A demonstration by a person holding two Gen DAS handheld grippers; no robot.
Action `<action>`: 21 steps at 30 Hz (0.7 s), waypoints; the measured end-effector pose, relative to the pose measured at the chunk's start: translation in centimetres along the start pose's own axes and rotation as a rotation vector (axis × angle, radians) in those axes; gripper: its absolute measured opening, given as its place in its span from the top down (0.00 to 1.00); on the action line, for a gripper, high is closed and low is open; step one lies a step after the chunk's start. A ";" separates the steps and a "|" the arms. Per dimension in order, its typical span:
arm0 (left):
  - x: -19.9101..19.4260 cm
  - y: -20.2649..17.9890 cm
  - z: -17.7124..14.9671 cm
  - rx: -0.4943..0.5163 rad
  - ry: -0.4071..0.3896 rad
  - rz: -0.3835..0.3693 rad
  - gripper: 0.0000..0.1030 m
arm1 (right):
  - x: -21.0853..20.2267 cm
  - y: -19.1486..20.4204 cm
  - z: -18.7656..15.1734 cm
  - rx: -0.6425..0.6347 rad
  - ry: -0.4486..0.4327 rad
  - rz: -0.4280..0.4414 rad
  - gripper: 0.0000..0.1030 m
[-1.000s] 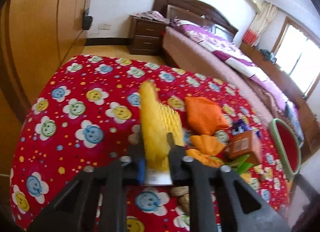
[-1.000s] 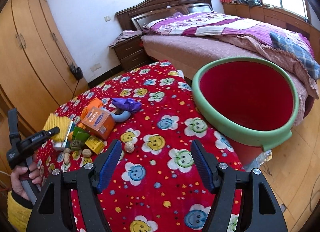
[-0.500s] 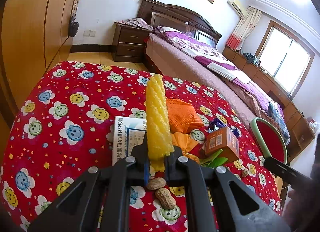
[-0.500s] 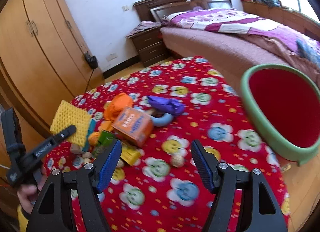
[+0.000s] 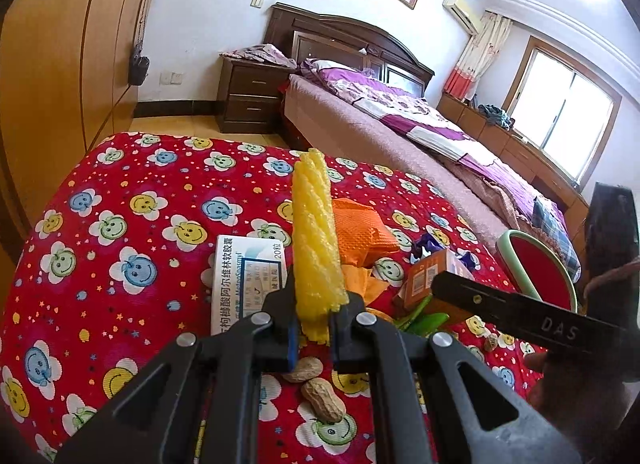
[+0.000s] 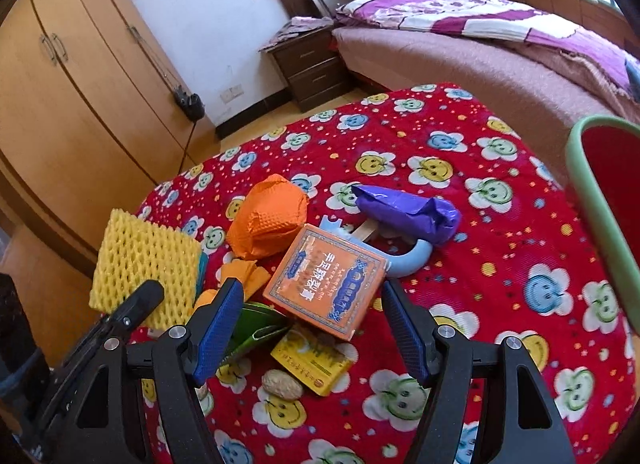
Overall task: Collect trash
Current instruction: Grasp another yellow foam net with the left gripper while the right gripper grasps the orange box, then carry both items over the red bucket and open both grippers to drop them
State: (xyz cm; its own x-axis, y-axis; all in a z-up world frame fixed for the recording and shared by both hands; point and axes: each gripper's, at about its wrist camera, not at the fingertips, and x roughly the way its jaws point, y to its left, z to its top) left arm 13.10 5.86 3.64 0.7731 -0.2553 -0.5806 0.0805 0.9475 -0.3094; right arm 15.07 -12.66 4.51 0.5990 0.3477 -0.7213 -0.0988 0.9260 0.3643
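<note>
My left gripper [image 5: 313, 328] is shut on a yellow foam net [image 5: 314, 240] and holds it upright above the red smiley tablecloth [image 5: 120, 223]; the net also shows in the right wrist view [image 6: 148, 260]. My right gripper [image 6: 312, 320] is open, its jaws either side of the near end of an orange box [image 6: 328, 284]. Around the box lie an orange foam net [image 6: 272, 219], a purple wrapper [image 6: 408, 215], a green packet [image 6: 256, 328], a yellow packet [image 6: 312, 360] and peanuts [image 6: 282, 384]. The red bin with a green rim [image 6: 592, 199] stands at the right.
A white medicine box [image 5: 244, 276] lies on the table under the lifted net. Peanuts [image 5: 320, 396] lie just in front of my left gripper. A bed [image 5: 400, 131], a nightstand [image 5: 250, 103] and a wardrobe [image 6: 60, 103] surround the table.
My left gripper has lifted the yellow foam net, uncovering the white medicine box. My right gripper has swung left from the bin and come down close over the orange box.
</note>
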 end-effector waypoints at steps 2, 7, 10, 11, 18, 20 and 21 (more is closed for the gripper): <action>0.0 -0.2 0.0 0.004 -0.001 -0.001 0.90 | 0.1 -0.2 0.1 0.011 -0.010 0.001 0.30; 0.0 -0.8 -0.2 0.014 0.004 0.004 0.90 | -0.4 -1.1 -0.1 0.032 -0.021 0.019 0.42; -0.5 -1.4 -0.2 0.025 -0.004 0.001 0.90 | -1.3 -1.6 -0.4 0.045 -0.037 0.027 0.42; -0.8 -1.7 -0.1 0.028 -0.008 -0.001 0.90 | -1.8 -1.8 -0.6 0.054 -0.042 0.036 0.42; -2.9 -3.5 0.0 0.030 -0.021 -0.038 0.90 | -5.7 -2.9 -1.3 0.069 -0.101 0.074 0.42; -3.3 -4.1 -0.1 0.025 -0.018 -0.054 0.90 | -7.0 -3.3 -1.7 0.069 -0.122 0.078 0.42; -3.5 -4.5 -0.2 0.024 -0.016 -0.064 0.90 | -7.4 -3.5 -1.8 0.068 -0.131 0.078 0.42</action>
State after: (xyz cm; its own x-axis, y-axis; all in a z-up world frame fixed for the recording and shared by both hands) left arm 9.90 2.47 6.94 0.7757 -0.3130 -0.5481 0.1455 0.9337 -0.3273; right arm 9.55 -18.19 7.57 0.6905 0.3918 -0.6081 -0.0974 0.8833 0.4585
